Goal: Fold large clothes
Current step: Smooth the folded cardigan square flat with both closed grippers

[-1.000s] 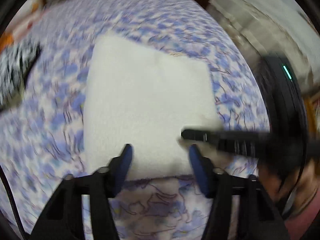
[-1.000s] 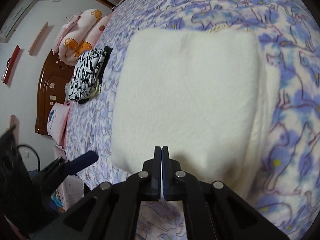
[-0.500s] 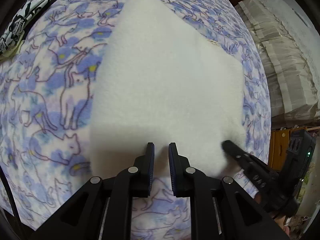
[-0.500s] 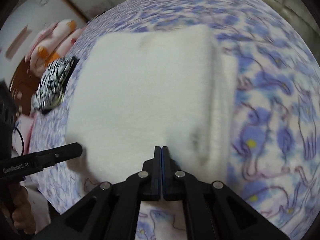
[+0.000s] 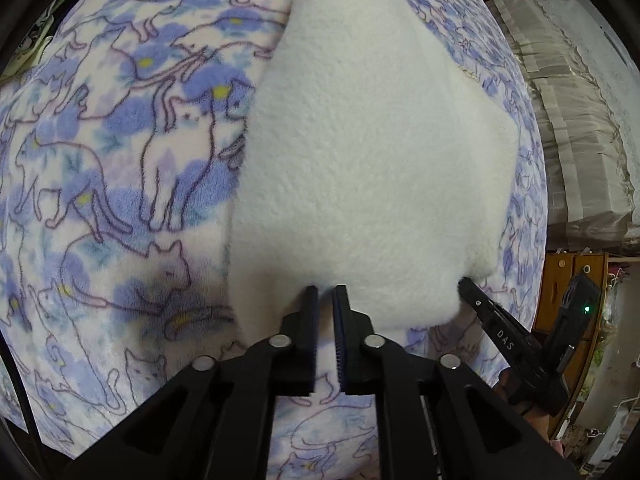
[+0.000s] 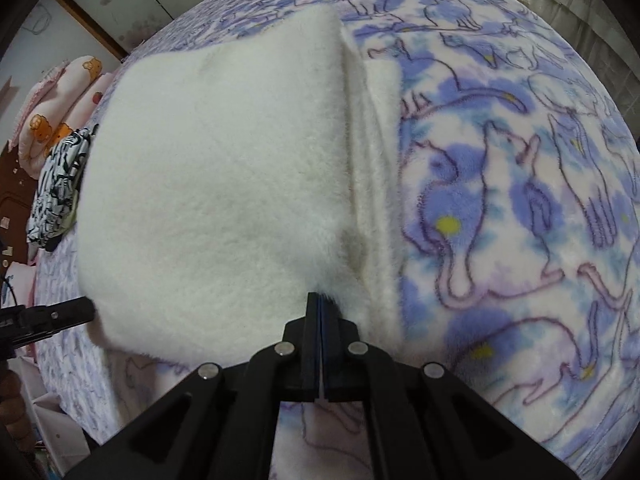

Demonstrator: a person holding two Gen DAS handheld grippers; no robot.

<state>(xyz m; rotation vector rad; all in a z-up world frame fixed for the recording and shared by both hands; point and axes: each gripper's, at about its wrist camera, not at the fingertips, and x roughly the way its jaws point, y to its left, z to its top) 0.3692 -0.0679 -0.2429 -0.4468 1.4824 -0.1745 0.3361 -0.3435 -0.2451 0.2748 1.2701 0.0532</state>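
A folded white fleece garment [image 5: 360, 160] [image 6: 220, 180] lies on a blue cat-print blanket [image 5: 120, 160] [image 6: 500, 200]. A narrower layer sticks out along its right side in the right wrist view. My left gripper [image 5: 325, 292] points steeply down at the fleece's near edge. Its jaws are closing to a narrow slit, and I see no cloth between them. My right gripper [image 6: 321, 298] is shut, its tips on the near edge by the fold step. Each gripper shows in the other's view: the right gripper [image 5: 464, 283] at the near right corner, the left gripper [image 6: 86, 307] at the near left corner.
A black-and-white patterned cloth [image 6: 60, 184] and pink bear-print bedding [image 6: 68, 92] lie at the bed's far left, by a dark wooden headboard [image 6: 12, 200]. Beige draped fabric [image 5: 572, 120] and a wooden cabinet [image 5: 568, 292] stand past the bed's right edge.
Both grippers have come down and closer to the fleece's near edge. The left jaws went from wide apart to nearly together. The right stayed shut.
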